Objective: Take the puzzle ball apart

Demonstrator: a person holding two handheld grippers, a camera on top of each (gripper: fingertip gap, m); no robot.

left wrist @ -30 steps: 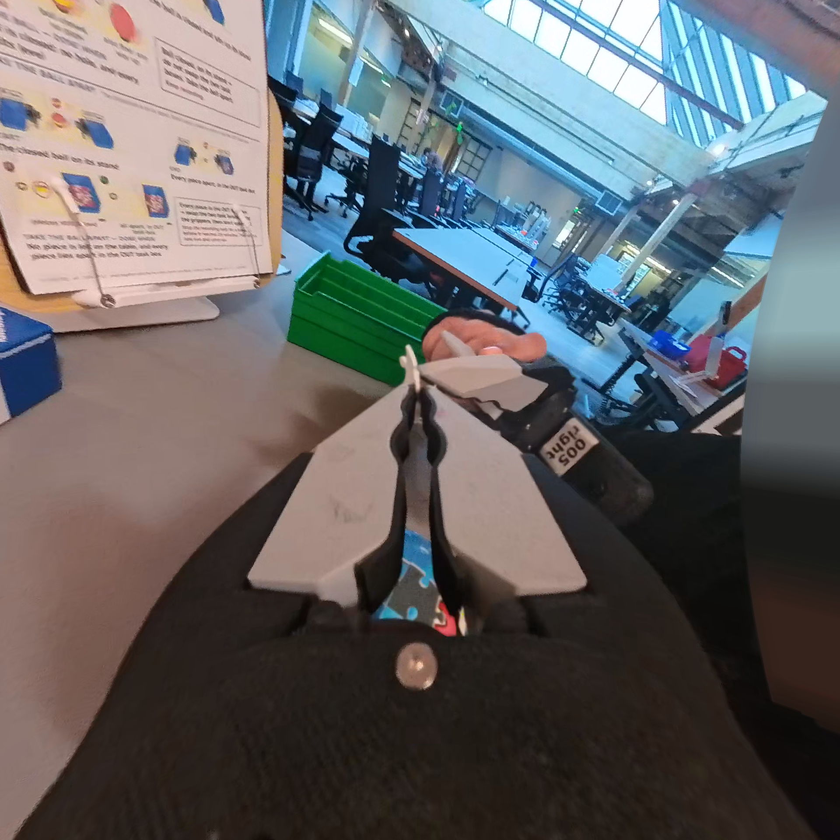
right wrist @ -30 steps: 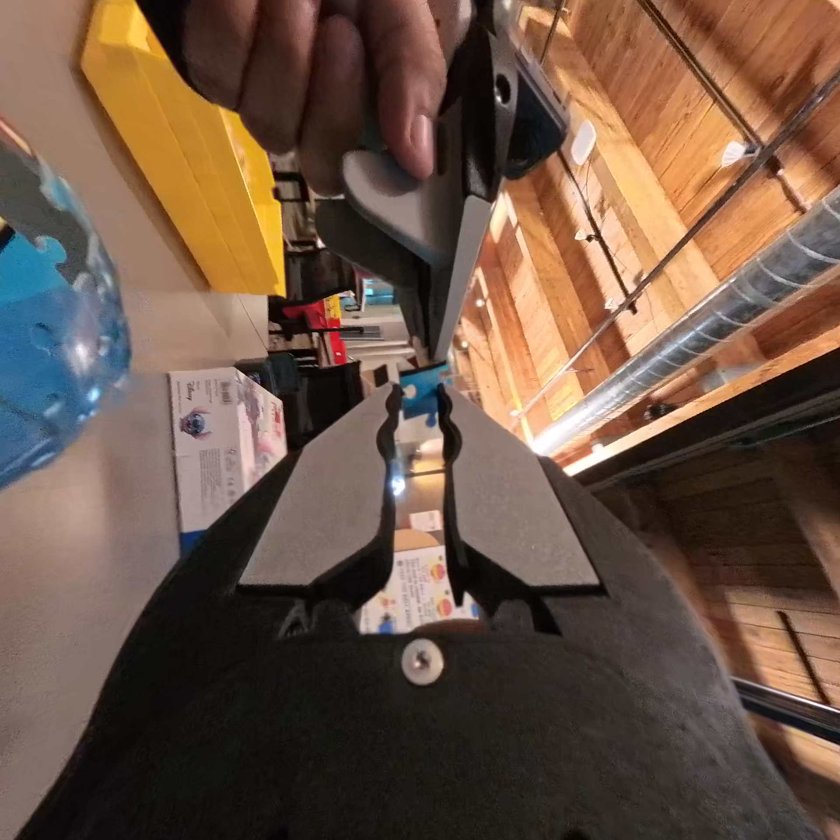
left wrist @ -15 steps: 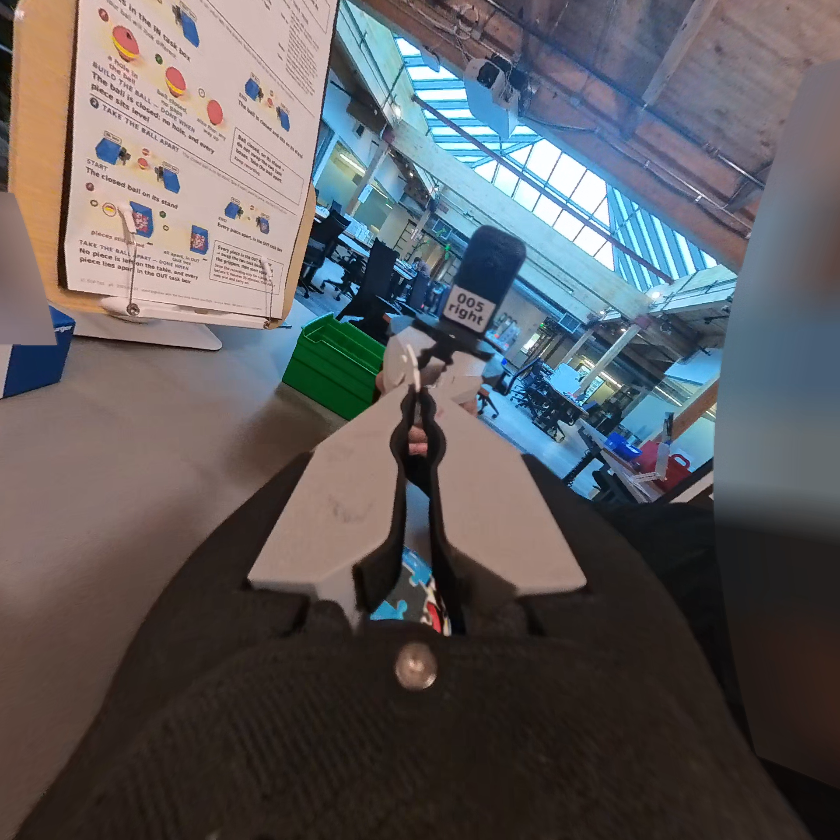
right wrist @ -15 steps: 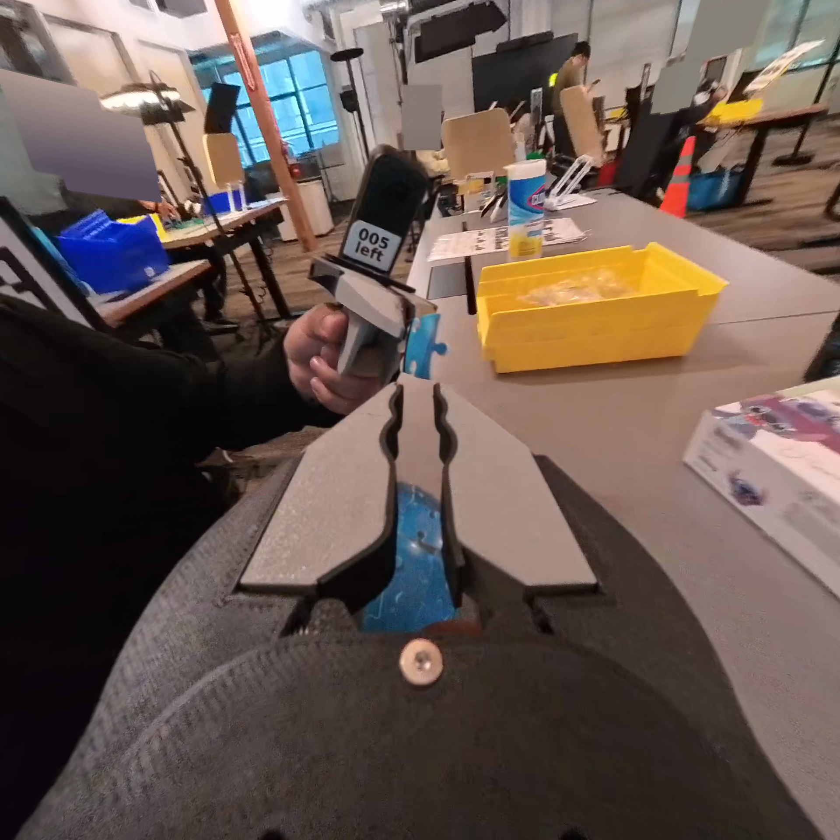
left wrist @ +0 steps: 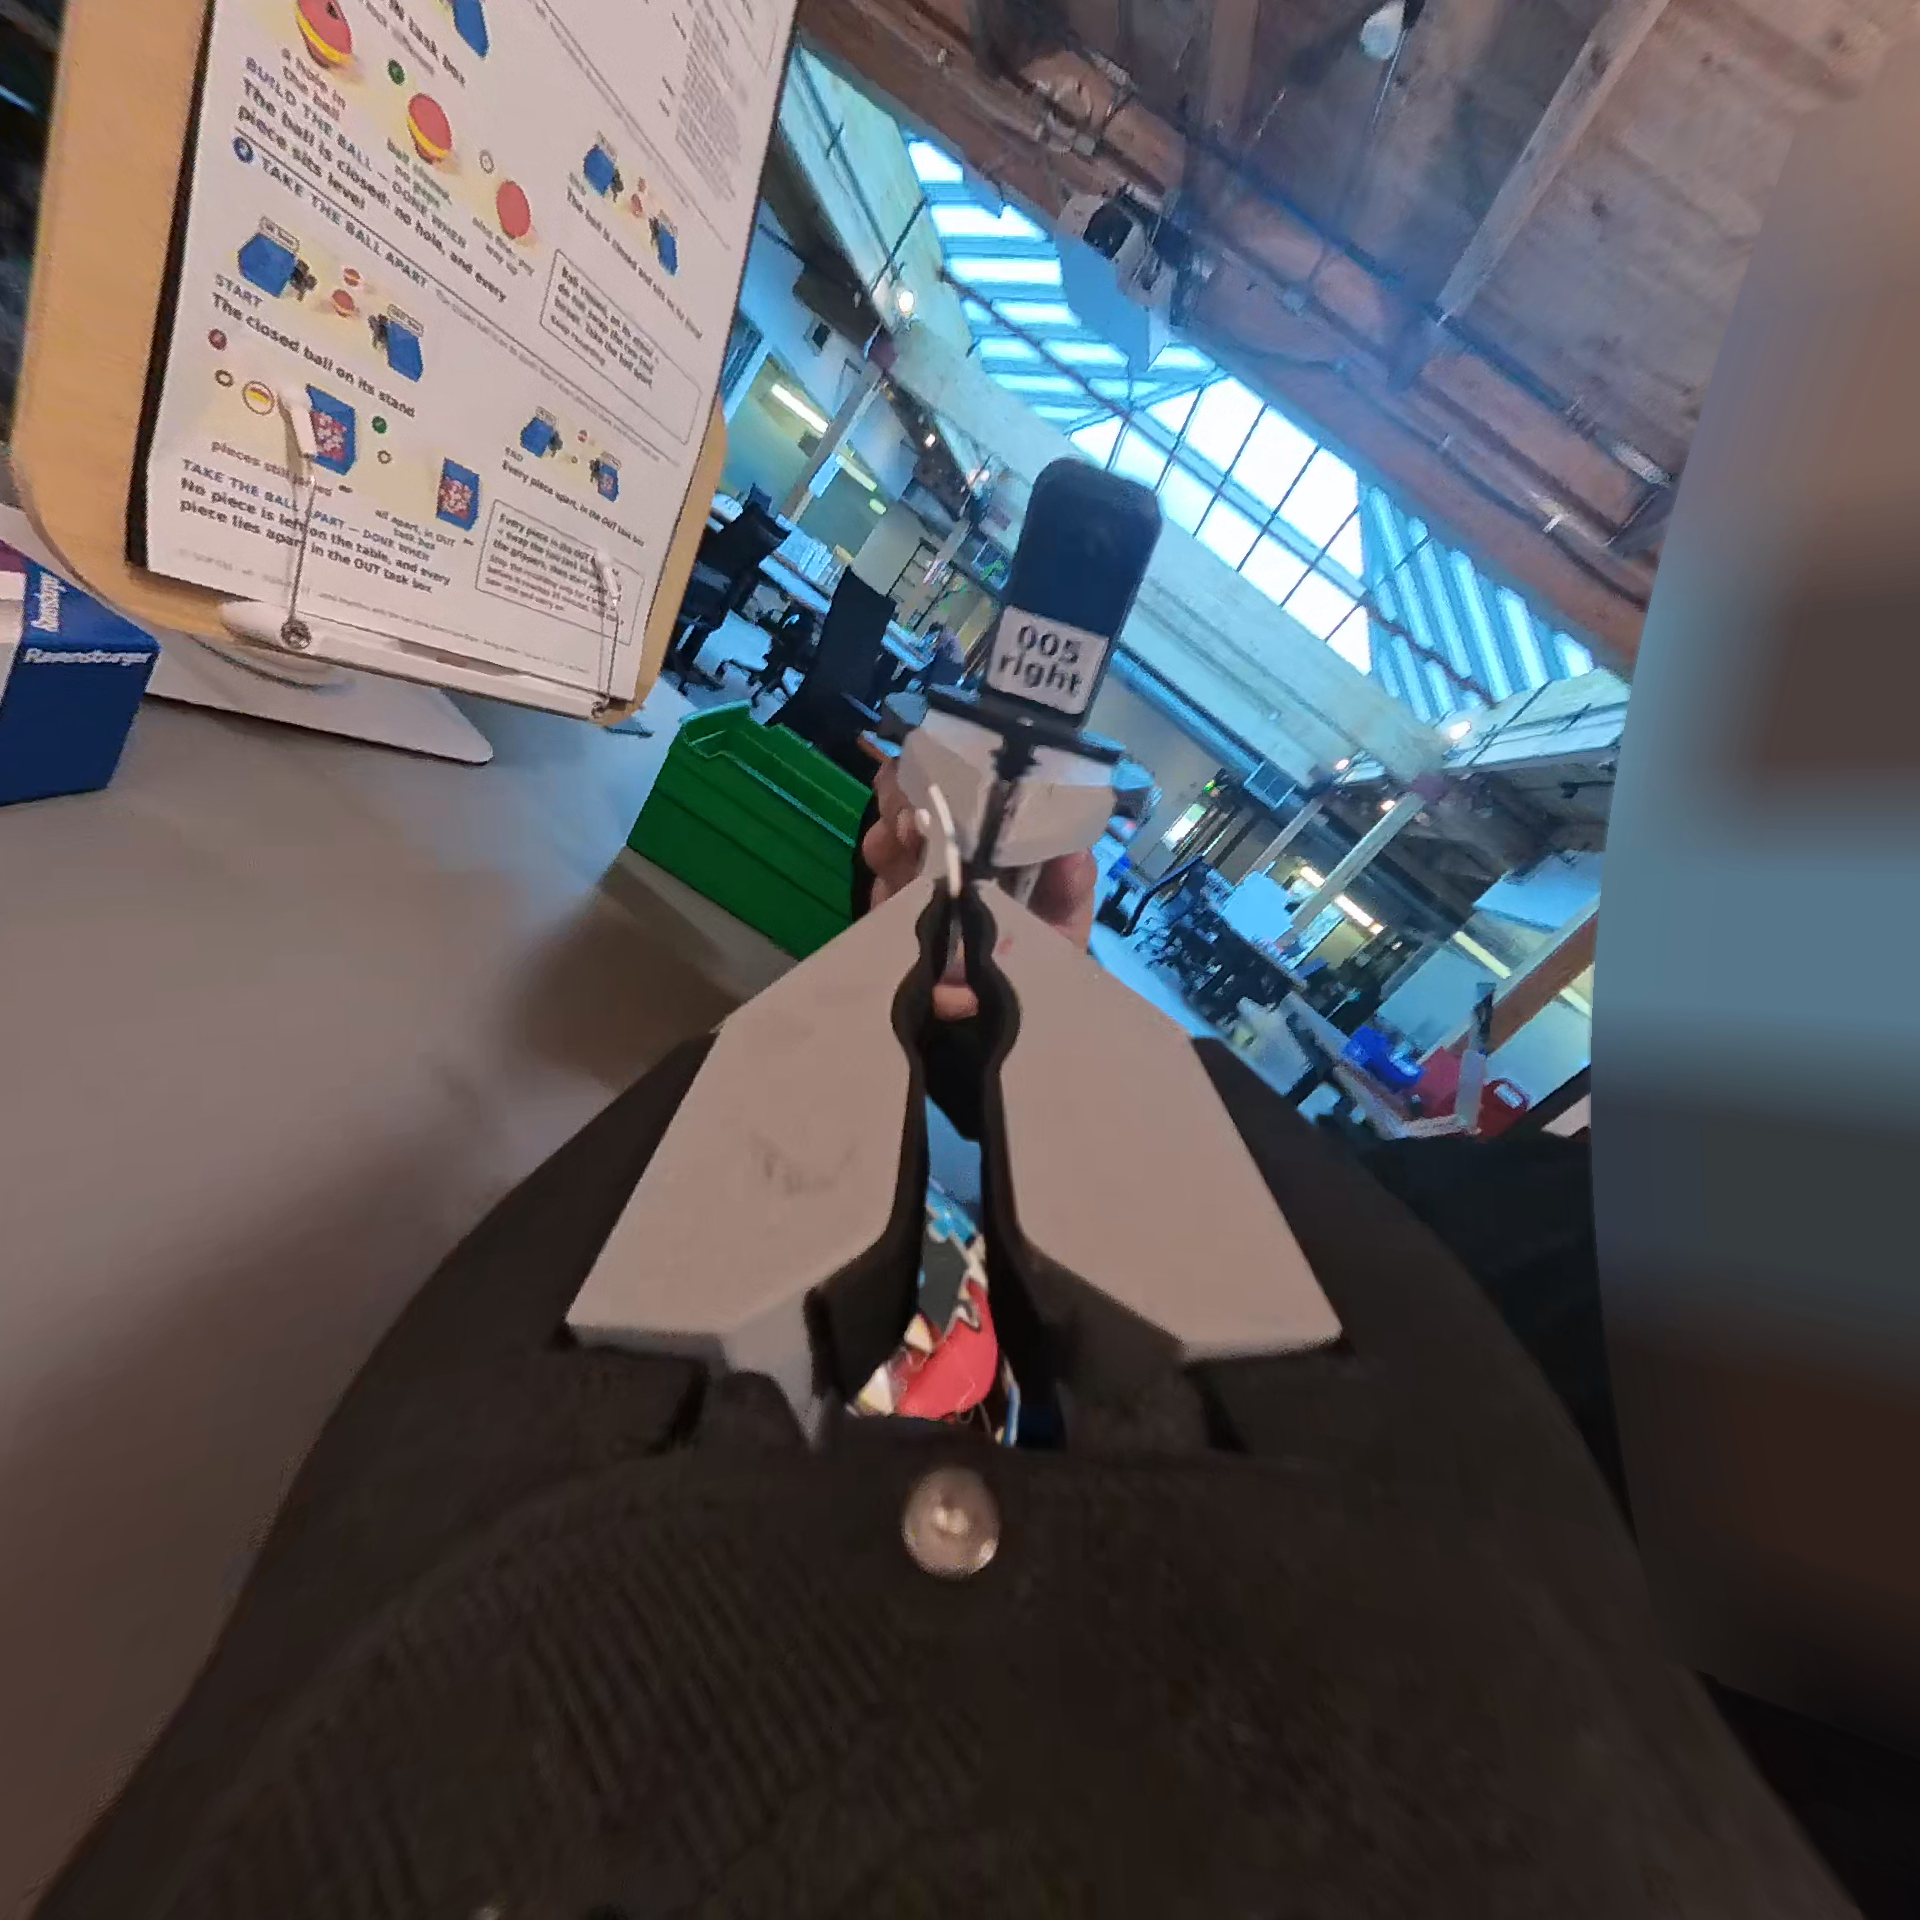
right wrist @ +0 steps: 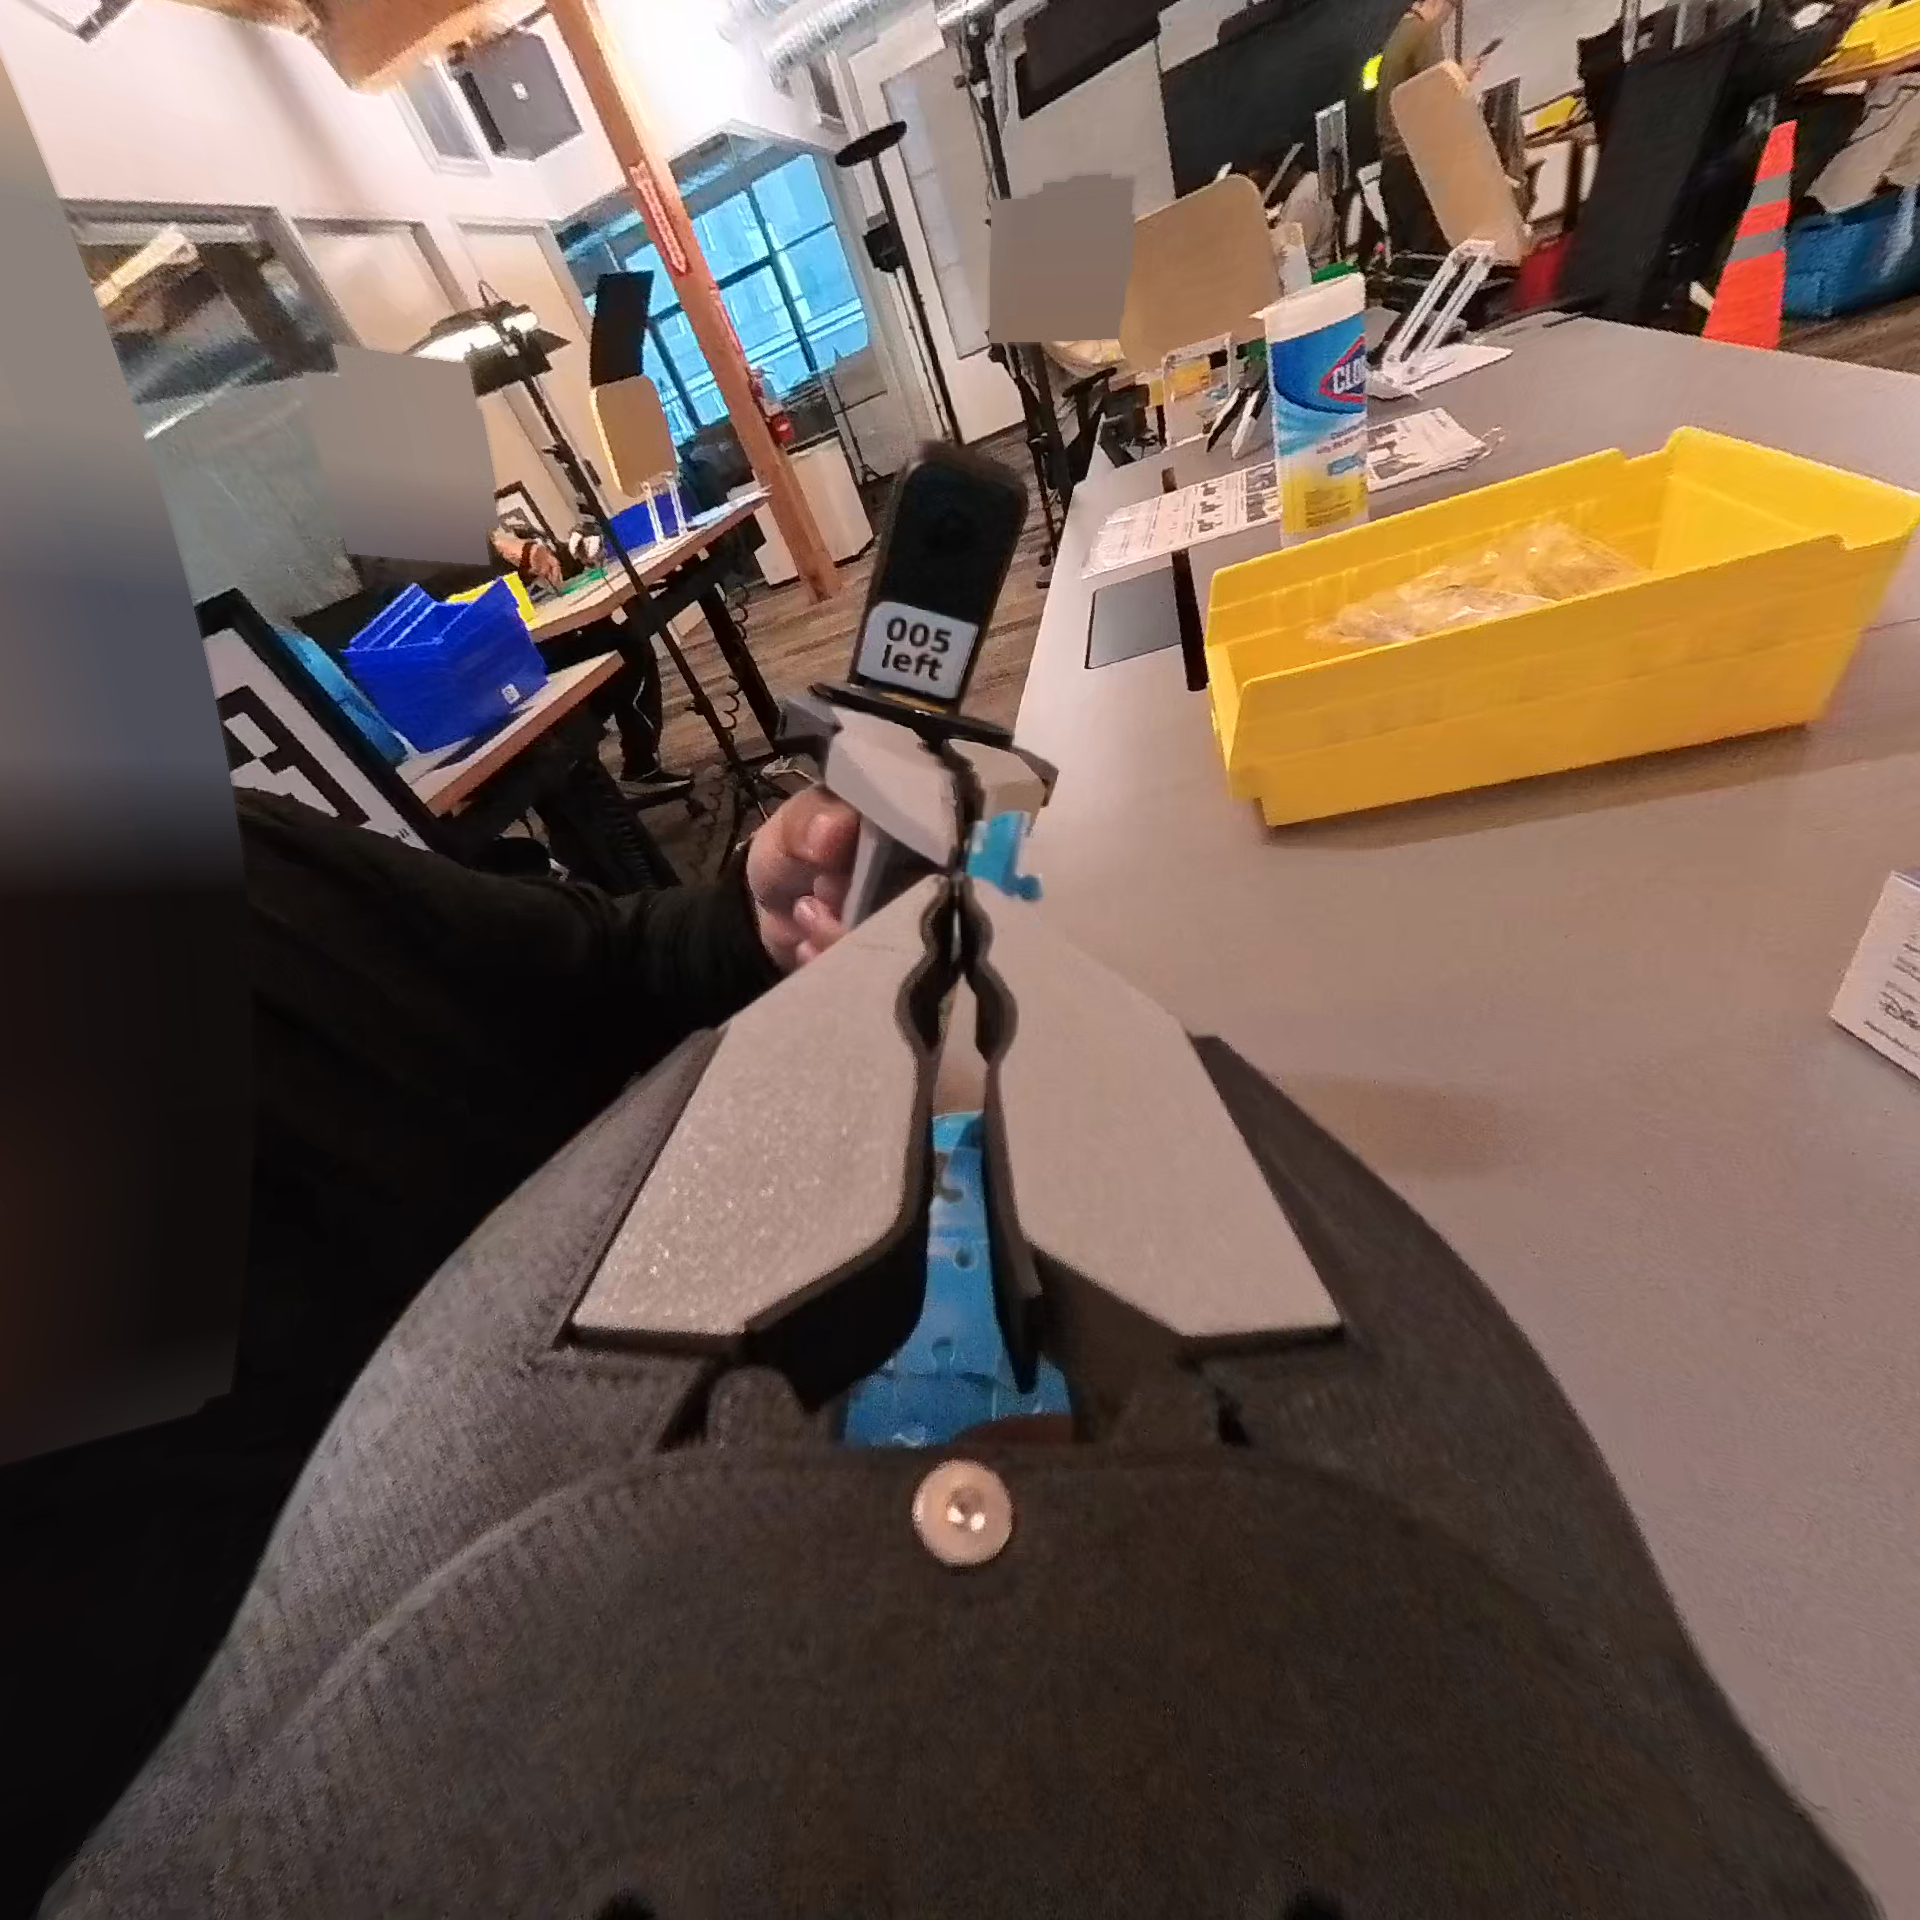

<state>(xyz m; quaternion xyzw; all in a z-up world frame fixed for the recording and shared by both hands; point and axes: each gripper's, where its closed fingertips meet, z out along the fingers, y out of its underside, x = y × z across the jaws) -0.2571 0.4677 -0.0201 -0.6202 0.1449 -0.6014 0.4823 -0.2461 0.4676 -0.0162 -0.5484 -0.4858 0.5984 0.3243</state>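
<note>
Blue puzzle piece (right wrist: 1006, 854): clamped in left gripper (left wrist: 951, 912) jaws.
Right gripper (right wrist: 951, 891): jaws together, tips just beside piece.
Yellow bin (right wrist: 1507, 717): well beyond piece.

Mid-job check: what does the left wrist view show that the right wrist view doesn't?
Left wrist view only: green bin, instruction sheet on its stand, blue box, and the right gripper facing the camera.
Right wrist view only: yellow bin, wipes canister, the left gripper.
Both: the grey table and the blue puzzle piece in the left jaws.
</note>
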